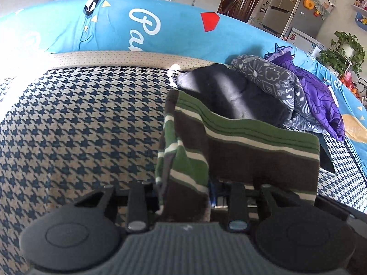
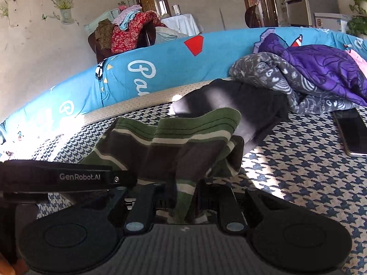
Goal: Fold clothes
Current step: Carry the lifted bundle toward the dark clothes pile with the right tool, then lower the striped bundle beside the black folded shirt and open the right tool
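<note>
Two grippers hold one striped garment above a houndstooth sheet [image 1: 80, 126], navy-and-tan check, covering most of both views w/ a bright sun patch at the left. Behind it runs a blue bolster [image 1: 110, 27] w/ white script & a red shape, along a dotted tan strip.

At the right sits a pile of clothes [image 2: 298, 78]: purple on top, grey patterned below, a black piece in front w/ a pale streak of light across it. The black piece lies just behind the striped one. A dark phone [image 2: 353, 130] lies flat on the sheet beside the pile.

The garment [image 1: 252, 155] is knit, w/ broad brown & green bands split by thin cream lines; its top edge is green ribbed trim. It hangs lifted off the sheet, stretched between the two grippers, doubled at the left-hand end, sagging & creased in the middle.

Left gripper [image 1: 187, 197]: fingers pressed together on the garment's left-hand fold, cloth bunched between them. Right gripper [image 2: 185, 204]: also pinching the garment, a green-and-cream strip running down between its fingers. In the right wrist view the left gripper's black body, lettered GenRobot.AI, sits close at the left.
</note>
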